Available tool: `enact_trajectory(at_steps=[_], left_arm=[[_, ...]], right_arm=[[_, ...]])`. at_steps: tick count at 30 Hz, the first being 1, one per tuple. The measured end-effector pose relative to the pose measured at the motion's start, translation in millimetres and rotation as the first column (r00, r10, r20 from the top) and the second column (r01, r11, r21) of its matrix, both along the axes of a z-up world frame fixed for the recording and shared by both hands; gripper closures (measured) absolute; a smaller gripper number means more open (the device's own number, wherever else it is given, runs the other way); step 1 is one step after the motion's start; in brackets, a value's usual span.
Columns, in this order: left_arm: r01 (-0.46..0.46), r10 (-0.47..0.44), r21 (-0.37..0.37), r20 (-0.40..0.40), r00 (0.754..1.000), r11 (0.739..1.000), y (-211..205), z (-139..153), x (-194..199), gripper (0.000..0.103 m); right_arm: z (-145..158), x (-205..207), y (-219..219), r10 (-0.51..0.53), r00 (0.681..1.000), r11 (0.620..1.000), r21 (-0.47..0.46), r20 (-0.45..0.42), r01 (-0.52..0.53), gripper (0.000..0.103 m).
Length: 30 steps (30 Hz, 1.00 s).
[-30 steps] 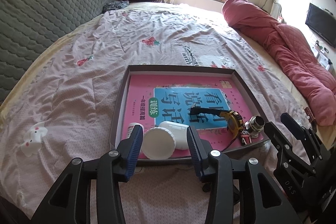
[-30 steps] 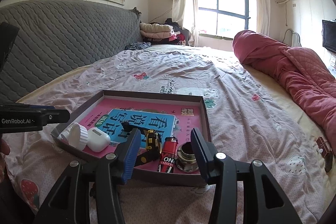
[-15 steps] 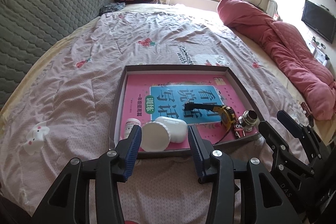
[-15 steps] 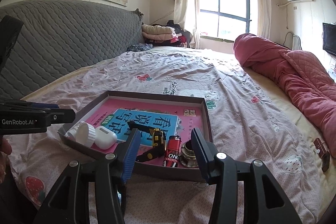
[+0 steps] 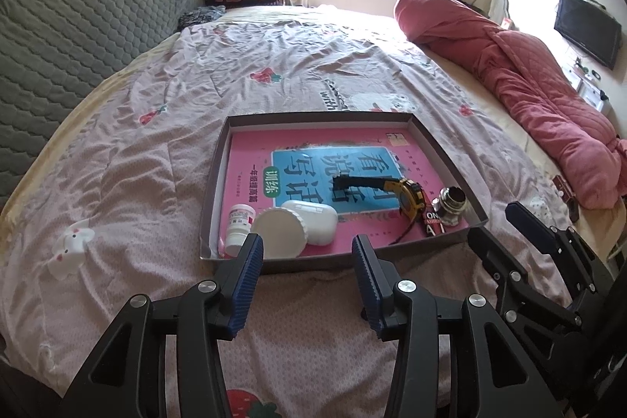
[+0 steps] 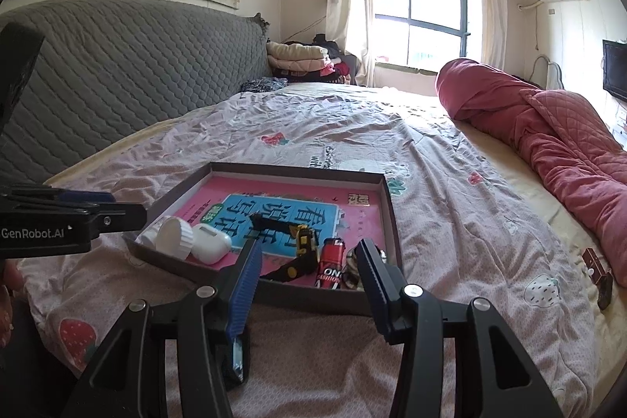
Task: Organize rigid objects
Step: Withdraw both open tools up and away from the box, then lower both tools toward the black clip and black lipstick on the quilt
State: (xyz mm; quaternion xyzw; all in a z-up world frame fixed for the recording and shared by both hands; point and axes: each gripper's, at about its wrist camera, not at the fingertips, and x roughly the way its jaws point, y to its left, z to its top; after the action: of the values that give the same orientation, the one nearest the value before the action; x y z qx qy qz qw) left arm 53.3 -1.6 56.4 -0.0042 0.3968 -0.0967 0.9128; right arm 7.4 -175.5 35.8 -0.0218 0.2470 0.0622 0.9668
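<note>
A shallow brown tray (image 5: 446,159) lay on the pink strawberry-print bedspread (image 5: 164,151), filling the centre of the left wrist view, with a pink-and-blue book (image 5: 313,159) flat inside it as a liner. The objects sat along the tray's near edge. At lower left of the tray a small white pill bottle (image 5: 238,227) lay beside a round white lid (image 5: 279,232), which leaned against a white rounded case (image 5: 316,218). Toward the lower right lay a yellow-and-black tape measure (image 5: 409,194) with its black strap (image 5: 358,183) stretched across the book — then a red-and-black lighter (image 5: 432,222) and, just beside it in the tray's corner, a small metal cylinder (image 5: 452,203).

The left gripper (image 5: 307,253) hovered at the bottom of its frame, just short of the tray's near wall, its blue-padded fingers (image 5: 250,273) spread apart and holding nothing. The right gripper (image 6: 309,257) sat in the bottom centre of its own view, fingers (image 6: 247,281) likewise parted and empty, framing the tape measure (image 6: 303,241), the lighter (image 6: 331,263) and the metal cylinder (image 6: 352,267) beyond them. In that view the tray (image 6: 392,218) sat at middle left, with the lid (image 6: 176,234) and the case (image 6: 209,245) at its left end.

A rolled red quilt (image 5: 529,85) lay along the right side of the bed, a grey quilted headboard (image 5: 78,26) filled the upper left, and a small white toy (image 5: 72,245) rested on the bedspread at left.
</note>
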Motion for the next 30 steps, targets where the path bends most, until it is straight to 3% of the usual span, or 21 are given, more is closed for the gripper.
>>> enact_trajectory(at_steps=[19,30], left_arm=[[0.032,-0.032,0.010,0.008,0.999,0.999,0,10,-22,0.053],[0.046,-0.046,0.003,-0.015,0.999,0.999,0,6,-30,0.047]], right_arm=[[-1,-30,4,0.024,0.999,1.000,-0.013,-0.032,-0.025,0.053],[-2,-46,8,0.041,0.998,0.999,-0.016,-0.049,-0.042,0.053]])
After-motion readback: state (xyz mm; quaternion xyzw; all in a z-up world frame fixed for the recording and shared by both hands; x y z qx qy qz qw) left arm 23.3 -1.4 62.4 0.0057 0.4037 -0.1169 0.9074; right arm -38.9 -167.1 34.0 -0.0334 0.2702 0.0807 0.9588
